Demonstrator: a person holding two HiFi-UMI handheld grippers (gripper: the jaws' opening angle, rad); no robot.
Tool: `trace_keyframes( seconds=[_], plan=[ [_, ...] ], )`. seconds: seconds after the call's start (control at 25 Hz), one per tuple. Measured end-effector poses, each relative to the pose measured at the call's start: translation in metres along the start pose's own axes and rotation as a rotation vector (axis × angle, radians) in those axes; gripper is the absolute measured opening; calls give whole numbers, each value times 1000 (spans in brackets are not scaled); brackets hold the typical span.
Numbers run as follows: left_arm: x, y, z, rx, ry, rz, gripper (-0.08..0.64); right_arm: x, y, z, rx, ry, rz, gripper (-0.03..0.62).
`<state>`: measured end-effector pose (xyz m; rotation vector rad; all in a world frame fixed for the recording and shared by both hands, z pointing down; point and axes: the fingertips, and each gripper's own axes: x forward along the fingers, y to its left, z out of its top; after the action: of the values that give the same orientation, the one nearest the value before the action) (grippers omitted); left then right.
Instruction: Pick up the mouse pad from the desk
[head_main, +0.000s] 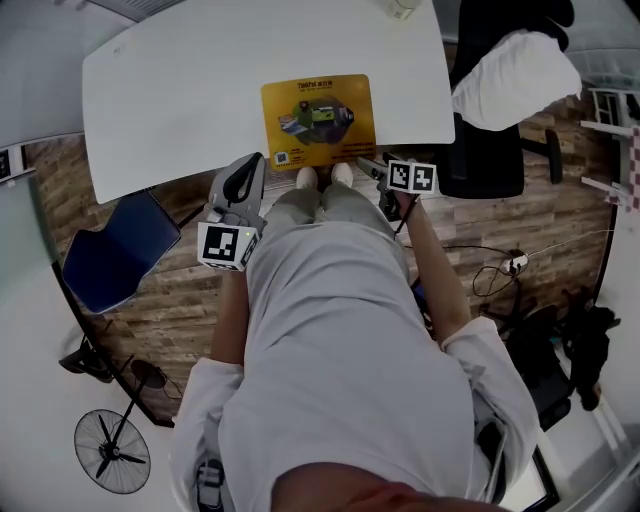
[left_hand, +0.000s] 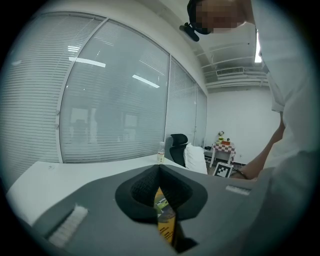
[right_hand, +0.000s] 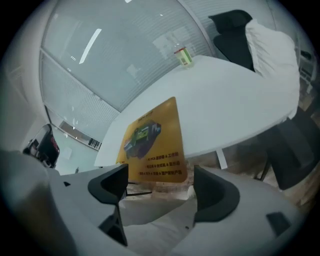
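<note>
Mouse pad (head_main: 318, 120), yellow, lies flat at the near edge of the white table (head_main: 170, 90). My right claw (right_hand: 159, 184) hangs just short of that edge, jaws wide apart, nothing between them. My left claw (head_main: 248, 172), also off the table, is clenched and empty.

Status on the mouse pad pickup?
Left claw shut, empty. Right claw open, empty, facing mouse pad. Mouse pad flat at near edge of desk, untouched. Nothing in the way.
</note>
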<state>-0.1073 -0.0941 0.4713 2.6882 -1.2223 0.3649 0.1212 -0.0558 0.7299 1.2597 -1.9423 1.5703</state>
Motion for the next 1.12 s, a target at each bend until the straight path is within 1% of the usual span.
trace_keyframes(
  seconds=[0.08, 0.12, 0.24, 0.44, 0.48, 0.64, 0.72, 0.76, 0.84, 0.92, 1.0, 1.12],
  plan=[
    [0, -1, -1, 4, 8, 8, -3, 9, -8, -5, 66, 9, 17, 416],
    [0, -1, -1, 7, 12, 10, -3, 13, -11, -7, 83, 14, 27, 416],
    [1, -4, -1, 13, 24, 9, -3, 26, -17, -10, 110, 34, 60, 416],
    [1, -8, -4, 19, 46, 17, -3, 43, -23, -11, 184, 62, 134, 413],
    [2, -8, -4, 22, 50, 20, -3, 45, -23, -10, 200, 65, 149, 409],
    [2, -12, -7, 29, 65, 24, -3, 48, -26, -5, 251, 73, 195, 356],
    [1, -13, -7, 25, 65, 23, -3, 48, -25, -7, 260, 90, 222, 350],
    [1, -13, -7, 22, 63, 22, -3, 48, -24, -7, 262, 96, 233, 330],
    [2, -11, -7, 18, 60, 23, -3, 47, -23, -5, 265, 99, 251, 252],
    [3, -11, -7, 18, 59, 27, -3, 45, -20, -5, 269, 103, 274, 195],
    [3, -13, -5, 21, 54, 27, -3, 43, -18, -6, 265, 109, 291, 160],
    [3, -15, -2, 24, 40, 19, -3, 41, -15, -6, 251, 107, 305, 63]
  ],
)
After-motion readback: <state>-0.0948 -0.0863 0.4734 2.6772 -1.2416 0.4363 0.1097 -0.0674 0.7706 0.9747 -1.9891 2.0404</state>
